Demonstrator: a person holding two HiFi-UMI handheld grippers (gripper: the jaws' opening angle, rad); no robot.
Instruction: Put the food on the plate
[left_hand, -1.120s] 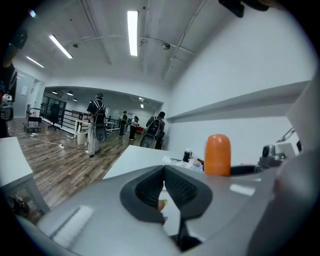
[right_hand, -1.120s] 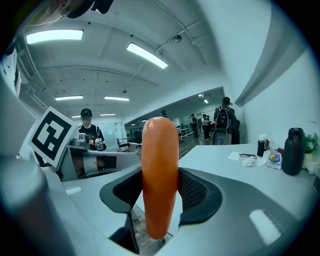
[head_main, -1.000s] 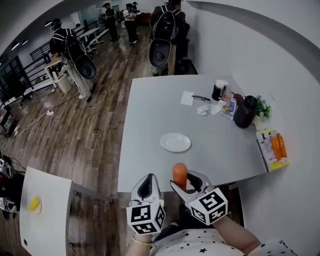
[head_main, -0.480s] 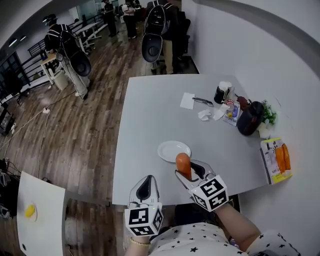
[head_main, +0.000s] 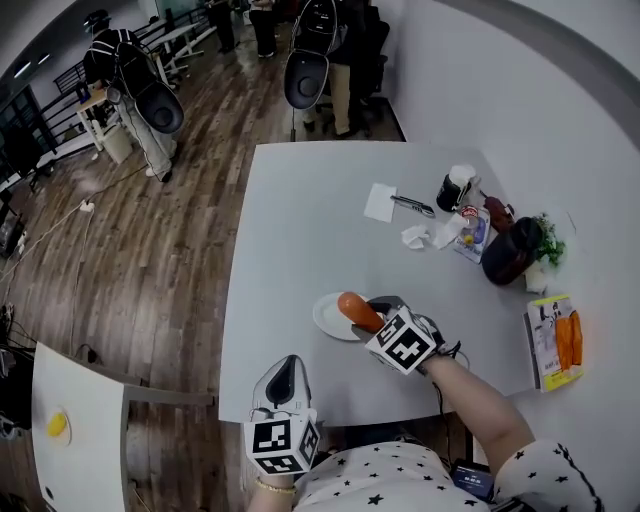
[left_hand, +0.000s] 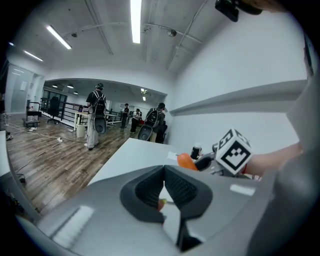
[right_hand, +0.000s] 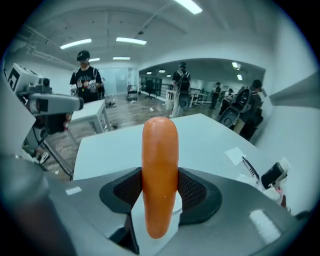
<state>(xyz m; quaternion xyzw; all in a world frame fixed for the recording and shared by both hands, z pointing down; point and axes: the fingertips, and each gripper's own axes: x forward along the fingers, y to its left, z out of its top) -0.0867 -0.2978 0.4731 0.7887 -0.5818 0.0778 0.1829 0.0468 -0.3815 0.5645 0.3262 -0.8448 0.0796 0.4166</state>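
Nearest of all, the left gripper (head_main: 288, 368) hangs just off the bench's (head_main: 300, 230) near edge, over the wooden floor (head_main: 170, 270). Its fingers (left_hand: 145, 189) are pressed together with nothing between them.

Just beyond, the right gripper (head_main: 366, 311) reaches in over the near part of the bench. Its fingers (right_hand: 194, 192) pinch an orange sausage (right_hand: 160, 170) about its middle. In the right gripper view the sausage stands upright, with its rounded top well above the pads and its lower end below them. From the head view the sausage (head_main: 349, 304) lies across the right side of a small white plate (head_main: 326, 318). Whether it touches the plate cannot be told.

Farther along, the middle of the bench is bare grey. Towards the far right corner sit a white paper note (head_main: 380, 202) and a pen (head_main: 413, 206) just beside it. Nearby are a crumpled tissue (head_main: 416, 237), a printed packet (head_main: 470, 230) and a dark cup with a white top (head_main: 456, 188). A dark jug (head_main: 507, 252) stands near the wall with a small green plant (head_main: 550, 247) next to it. A yellow pack with orange sticks (head_main: 556, 340) lies at the right, near the wall.

Off to the near left stands a white side table (head_main: 90, 400) with a small yellow thing (head_main: 57, 423) on it. Beyond the bench, a dark chair (head_main: 304, 80) and several people (head_main: 130, 85) stand on the wooden floor.
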